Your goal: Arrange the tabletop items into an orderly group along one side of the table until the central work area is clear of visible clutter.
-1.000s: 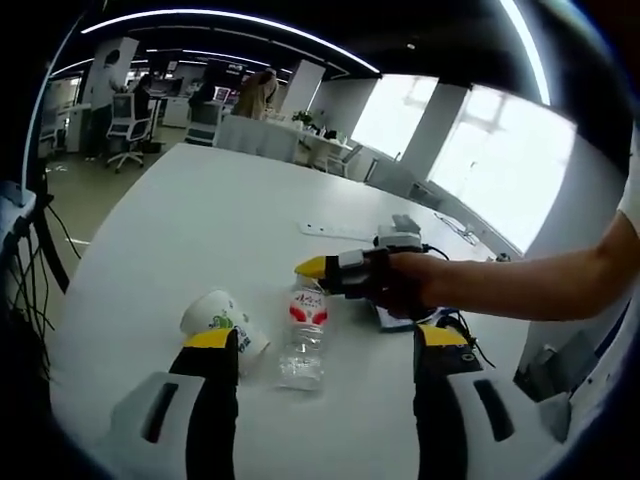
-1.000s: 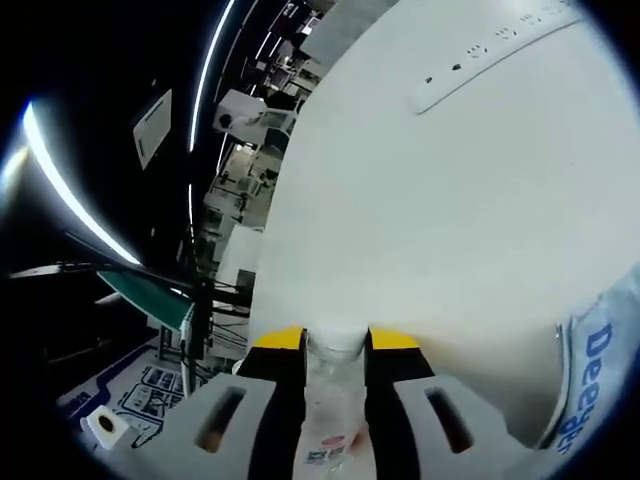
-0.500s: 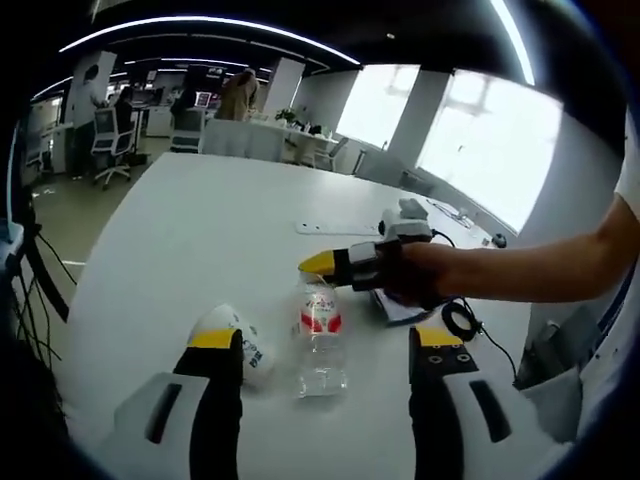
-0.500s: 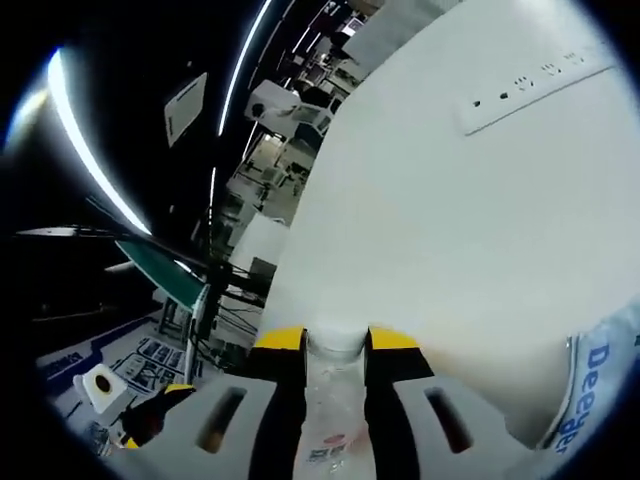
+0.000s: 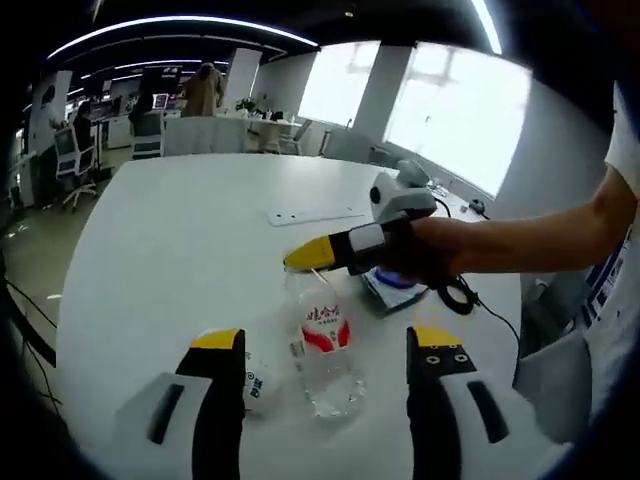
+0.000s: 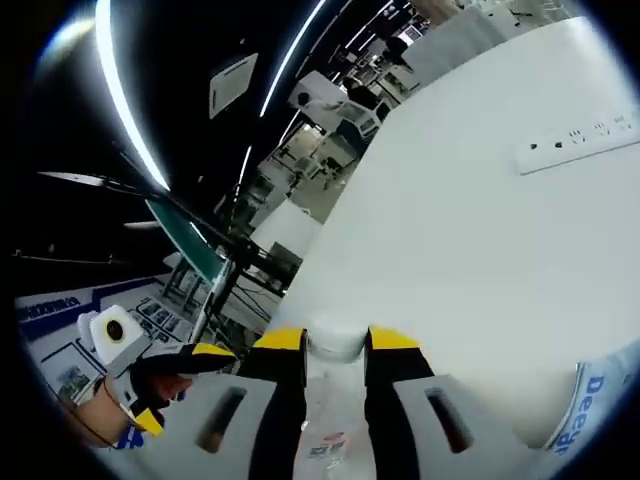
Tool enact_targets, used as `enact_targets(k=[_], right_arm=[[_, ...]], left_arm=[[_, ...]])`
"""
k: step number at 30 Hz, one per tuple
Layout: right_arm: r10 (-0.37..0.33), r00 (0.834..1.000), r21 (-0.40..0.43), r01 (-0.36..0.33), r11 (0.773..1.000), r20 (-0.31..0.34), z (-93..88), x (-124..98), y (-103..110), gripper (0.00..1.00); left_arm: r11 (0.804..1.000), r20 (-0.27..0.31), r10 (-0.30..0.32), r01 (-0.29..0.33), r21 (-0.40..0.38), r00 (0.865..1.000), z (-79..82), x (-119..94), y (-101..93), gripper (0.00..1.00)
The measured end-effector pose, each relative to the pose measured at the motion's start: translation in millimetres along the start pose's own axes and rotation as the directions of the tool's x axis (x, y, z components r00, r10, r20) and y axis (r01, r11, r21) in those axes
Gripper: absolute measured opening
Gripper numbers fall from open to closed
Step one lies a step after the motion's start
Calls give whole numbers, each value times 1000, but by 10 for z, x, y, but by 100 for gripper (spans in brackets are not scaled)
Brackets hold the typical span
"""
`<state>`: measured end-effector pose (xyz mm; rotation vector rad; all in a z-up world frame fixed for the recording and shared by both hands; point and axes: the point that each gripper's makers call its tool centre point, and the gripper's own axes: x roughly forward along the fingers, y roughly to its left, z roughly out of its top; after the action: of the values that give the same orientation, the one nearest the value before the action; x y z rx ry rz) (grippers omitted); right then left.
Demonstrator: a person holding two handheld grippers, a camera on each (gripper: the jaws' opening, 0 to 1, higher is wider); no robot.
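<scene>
Clear plastic water bottle with red label (image 5: 325,345) stands on white surface (image 5: 180,240), neck clamped between right gripper (image 6: 335,340) jaws. White paper cup (image 5: 256,385) lies beside bottle, behind left gripper (image 5: 325,345) jaw; left jaws apart, holding nothing. White power strip (image 5: 312,215) farther back.

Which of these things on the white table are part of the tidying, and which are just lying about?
In the job:
- water bottle, gripped by the right tool
- paper cup, by the left tool

Lying about:
- power strip
- black cable
- office chair
</scene>
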<state>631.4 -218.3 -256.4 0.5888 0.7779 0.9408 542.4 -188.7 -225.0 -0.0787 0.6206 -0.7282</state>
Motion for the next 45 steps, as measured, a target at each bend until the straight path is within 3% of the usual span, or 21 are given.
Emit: enact_targets(k=[9, 14, 18, 21, 28, 32, 45], right_arm=[[56, 998, -116, -56, 992, -2, -9, -62, 207, 19], [73, 997, -161, -73, 984, -3, -37, -102, 326, 19], [84, 996, -206, -84, 975, -8, -53, -128, 416, 19], [96, 995, -245, -95, 965, -6, -71, -156, 494, 19], [106, 994, -294, -100, 951, 5, -101, -228, 593, 19], [98, 995, -320, -91, 943, 4, -116, -268, 624, 19], [54, 998, -405, -37, 913, 30, -124, -419, 704, 18]], left_arm=[[995, -65, -71, 75, 58, 995, 4, 237, 30, 61], [990, -126, -111, 121, 74, 986, -55, 347, 49, 59], [980, -190, -160, 179, 83, 969, -139, 400, 37, 58], [969, -245, -215, 238, 70, 945, -233, 422, -20, 56], [947, -303, -267, 307, 92, 915, -346, 488, -131, 51], [936, -317, -290, 337, 102, 903, -400, 498, -183, 44], [926, -225, -335, 364, 97, 915, -350, 531, -323, 40]])
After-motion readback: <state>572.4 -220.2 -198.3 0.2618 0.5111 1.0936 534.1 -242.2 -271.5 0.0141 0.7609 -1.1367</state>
